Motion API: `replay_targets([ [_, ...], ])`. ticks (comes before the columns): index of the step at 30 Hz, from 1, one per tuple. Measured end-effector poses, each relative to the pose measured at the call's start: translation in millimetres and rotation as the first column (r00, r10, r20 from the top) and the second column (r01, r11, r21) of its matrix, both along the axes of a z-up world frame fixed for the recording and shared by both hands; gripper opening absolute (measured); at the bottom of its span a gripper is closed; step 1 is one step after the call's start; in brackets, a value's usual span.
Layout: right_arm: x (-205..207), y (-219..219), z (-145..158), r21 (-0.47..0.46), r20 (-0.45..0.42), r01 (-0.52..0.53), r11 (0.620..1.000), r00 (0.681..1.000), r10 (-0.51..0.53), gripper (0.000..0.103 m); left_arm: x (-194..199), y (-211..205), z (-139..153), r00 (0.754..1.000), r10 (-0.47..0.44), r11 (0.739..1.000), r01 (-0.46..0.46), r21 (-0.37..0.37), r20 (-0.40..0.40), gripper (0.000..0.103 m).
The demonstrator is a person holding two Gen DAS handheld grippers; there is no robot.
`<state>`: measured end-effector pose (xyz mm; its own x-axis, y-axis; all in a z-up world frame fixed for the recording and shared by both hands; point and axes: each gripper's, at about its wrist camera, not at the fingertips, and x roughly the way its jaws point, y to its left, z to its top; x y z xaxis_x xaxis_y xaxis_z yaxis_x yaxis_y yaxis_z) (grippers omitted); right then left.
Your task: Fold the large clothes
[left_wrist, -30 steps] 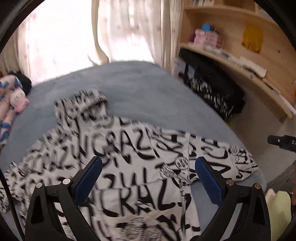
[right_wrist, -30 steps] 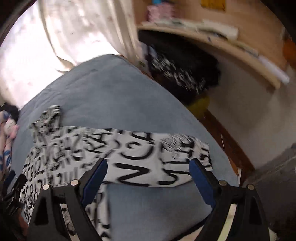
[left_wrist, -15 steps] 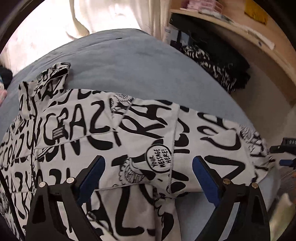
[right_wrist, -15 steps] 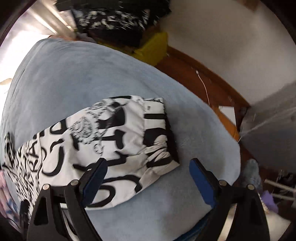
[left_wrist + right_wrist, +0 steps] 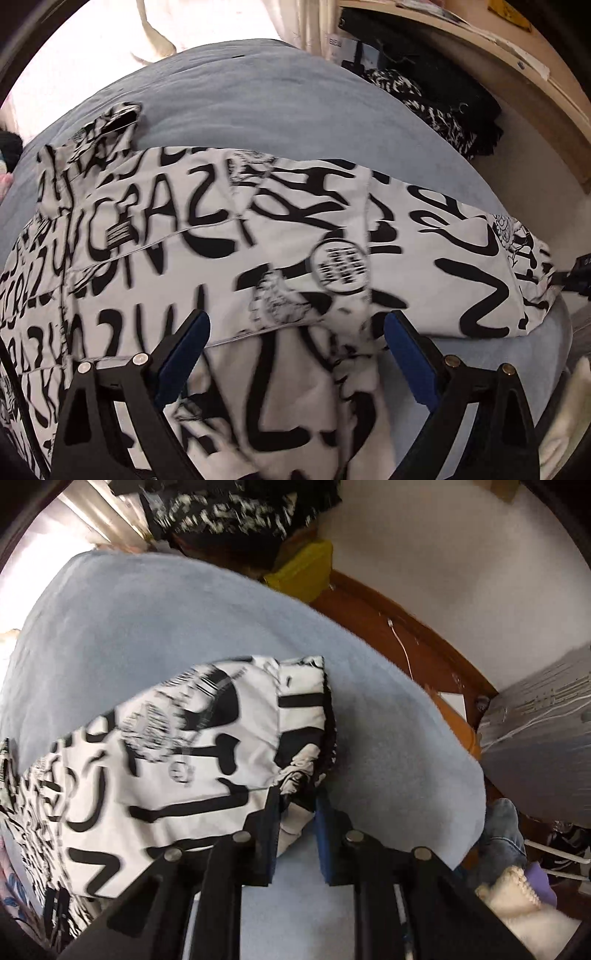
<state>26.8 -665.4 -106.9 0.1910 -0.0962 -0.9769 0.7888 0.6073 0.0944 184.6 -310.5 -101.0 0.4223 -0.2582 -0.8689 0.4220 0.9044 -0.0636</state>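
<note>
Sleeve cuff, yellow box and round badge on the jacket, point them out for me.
sleeve cuff (image 5: 310, 716), right wrist view, gathered striped end.
yellow box (image 5: 306, 572), right wrist view, its top face.
round badge (image 5: 340, 266), left wrist view, middle of the circle.

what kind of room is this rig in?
Most likely a bedroom at home. The printed jacket lies on a wide soft blue-grey blanket that looks like a bed, with a curtain at a bright window behind it and a wooden shelf over a pile of dark clothes.

My right gripper (image 5: 295, 805) points steeply down, its jaws just closed on the sleeve cuff (image 5: 303, 771); my left gripper (image 5: 295, 332) hangs angled downward, jaws spread wide.
</note>
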Motion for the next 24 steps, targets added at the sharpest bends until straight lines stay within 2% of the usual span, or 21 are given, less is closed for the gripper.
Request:
replay_targets([
  [3,8.1,26.9,41.0,-0.052,0.110,-0.066,0.996,0.991,0.072,0.016,-0.3,25.0,7.9,0.999,0.026,1.000,-0.026,-0.006,0.020,0.095],
  [7,31.5,98.2,102.7,-0.142,0.225,-0.220,0.965,0.942,0.248,0.014,-2.5,67.9,20.9,0.996,0.075,0.997,-0.074,-0.030,0.038,0.094],
  [10,52.8,169.5,139.6,-0.205,0.295,-0.363,0.909,0.863,0.411,0.013,-3.9,107.8,29.3,0.990,0.132,0.990,-0.130,-0.051,0.052,0.094],
  [11,62.2,202.9,153.1,-0.222,0.326,-0.424,0.878,0.816,0.476,0.013,-4.1,121.5,31.1,0.986,0.156,0.986,-0.153,-0.060,0.054,0.094],
  [13,74.0,244.9,161.9,-0.229,0.363,-0.500,0.835,0.752,0.550,0.013,-4.8,151.1,33.7,0.978,0.202,0.977,-0.197,-0.080,0.057,0.094],
  [15,87.3,296.3,166.7,-0.198,0.423,-0.610,0.768,0.653,0.628,0.002,-5.3,180.8,34.1,0.967,0.248,0.966,-0.242,-0.095,0.056,0.094],
  [16,92.2,316.0,165.5,-0.190,0.438,-0.648,0.737,0.616,0.655,0.000,-6.4,195.9,32.9,0.962,0.270,0.959,-0.263,-0.106,0.052,0.094],
  [17,97.5,343.0,162.2,-0.204,0.438,-0.689,0.695,0.570,0.695,0.000,-7.0,209.1,30.4,0.956,0.290,0.952,-0.284,-0.115,0.042,0.094],
  [18,101.5,361.7,158.1,-0.223,0.424,-0.711,0.667,0.545,0.723,0.000,-6.9,222.8,27.0,0.951,0.307,0.945,-0.302,-0.123,0.026,0.094],
  [20,111.6,395.0,140.5,-0.234,0.383,-0.758,0.608,0.503,0.775,0.001,-5.5,244.9,17.3,0.943,0.333,0.935,-0.331,-0.130,-0.011,0.094],
  [21,117.4,404.2,131.9,-0.222,0.368,-0.774,0.593,0.497,0.786,0.001,-4.6,255.8,12.2,0.938,0.345,0.929,-0.346,-0.129,-0.028,0.094],
  [23,119.5,410.4,117.9,-0.197,0.363,-0.784,0.589,0.500,0.786,0.001,-4.1,272.0,2.2,0.931,0.361,0.922,-0.366,-0.127,-0.059,0.094],
  [24,120.7,409.9,110.2,-0.188,0.368,-0.778,0.600,0.510,0.777,0.001,-4.2,277.2,-2.9,0.928,0.365,0.919,-0.372,-0.131,-0.075,0.094],
])
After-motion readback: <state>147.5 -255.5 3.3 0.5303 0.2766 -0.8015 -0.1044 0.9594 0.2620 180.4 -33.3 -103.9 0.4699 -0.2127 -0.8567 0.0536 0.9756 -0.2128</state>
